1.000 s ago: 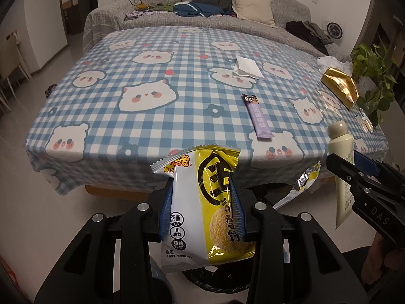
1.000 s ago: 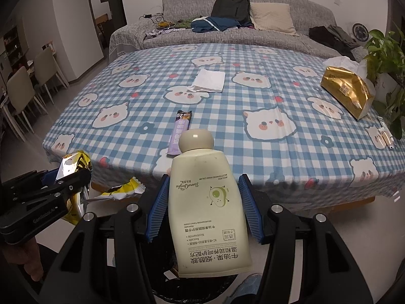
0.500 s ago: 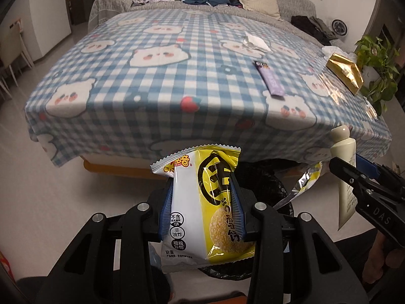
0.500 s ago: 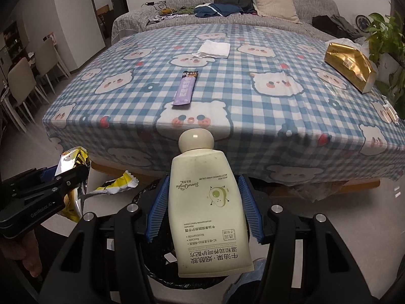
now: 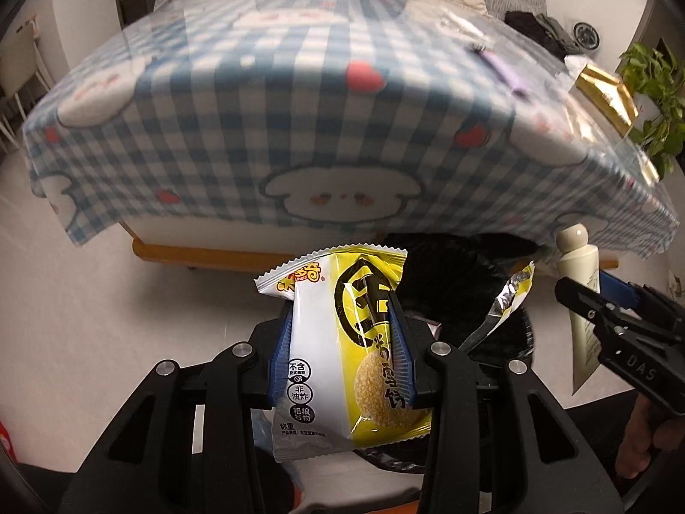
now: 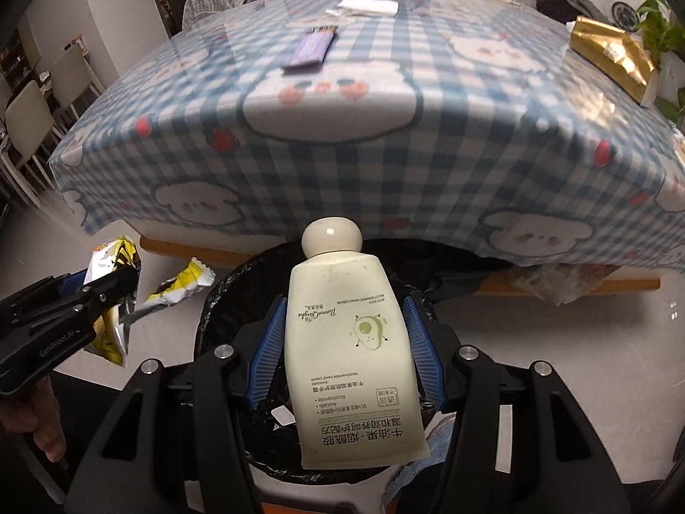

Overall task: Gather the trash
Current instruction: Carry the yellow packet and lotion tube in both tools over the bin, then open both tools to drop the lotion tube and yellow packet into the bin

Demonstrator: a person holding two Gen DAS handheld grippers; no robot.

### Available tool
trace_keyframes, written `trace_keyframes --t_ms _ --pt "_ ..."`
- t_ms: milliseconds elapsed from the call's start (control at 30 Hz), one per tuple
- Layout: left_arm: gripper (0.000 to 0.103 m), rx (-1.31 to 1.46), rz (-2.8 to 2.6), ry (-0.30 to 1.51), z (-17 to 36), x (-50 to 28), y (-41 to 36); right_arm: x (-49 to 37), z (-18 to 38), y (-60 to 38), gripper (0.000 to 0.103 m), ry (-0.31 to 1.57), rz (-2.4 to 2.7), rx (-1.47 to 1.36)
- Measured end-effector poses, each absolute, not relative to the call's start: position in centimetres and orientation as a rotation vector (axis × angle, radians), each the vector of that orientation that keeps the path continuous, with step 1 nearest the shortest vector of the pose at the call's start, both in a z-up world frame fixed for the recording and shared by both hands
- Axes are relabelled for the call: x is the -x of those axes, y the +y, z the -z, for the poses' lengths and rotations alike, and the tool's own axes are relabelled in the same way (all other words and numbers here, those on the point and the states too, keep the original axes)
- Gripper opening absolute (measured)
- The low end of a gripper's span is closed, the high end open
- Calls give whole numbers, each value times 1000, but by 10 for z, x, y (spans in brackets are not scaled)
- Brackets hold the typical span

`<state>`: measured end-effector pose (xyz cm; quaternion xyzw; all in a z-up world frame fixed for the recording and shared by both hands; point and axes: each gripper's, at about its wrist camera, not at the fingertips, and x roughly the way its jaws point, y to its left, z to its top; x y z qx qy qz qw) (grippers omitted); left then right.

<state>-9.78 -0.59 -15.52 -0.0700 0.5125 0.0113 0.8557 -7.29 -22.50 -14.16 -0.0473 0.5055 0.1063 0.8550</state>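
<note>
My left gripper is shut on a yellow and white snack packet, which stands upright between the blue pads. My right gripper is shut on a cream hand cream tube, cap pointing away. Both hang just above a bin lined with a black bag that stands on the floor by the table's front edge. In the left wrist view the tube and the bin show at the right. The right wrist view has the left gripper with its packet at the left.
The table with a blue checked bear cloth fills the background. On it lie a purple wrapper, a white tissue and a gold tissue pack. An open foil wrapper sticks out over the bin. Chairs stand left, a plant right.
Both grippers have sunk from above table height to below the table's edge, holding their items. The black bin has come into full view beneath them.
</note>
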Motion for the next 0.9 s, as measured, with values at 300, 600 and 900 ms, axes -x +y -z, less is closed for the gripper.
trace_keyframes --t_ms 300,600,900 --pt "38 180 -83 1108 181 98 23 65 174 -208 53 1111 -243 106" --pt "38 165 -105 1139 198 98 28 64 186 -185 64 1110 -264 173" --pt "38 147 -41 1177 210 85 -5 63 181 -210 95 1067 -205 168"
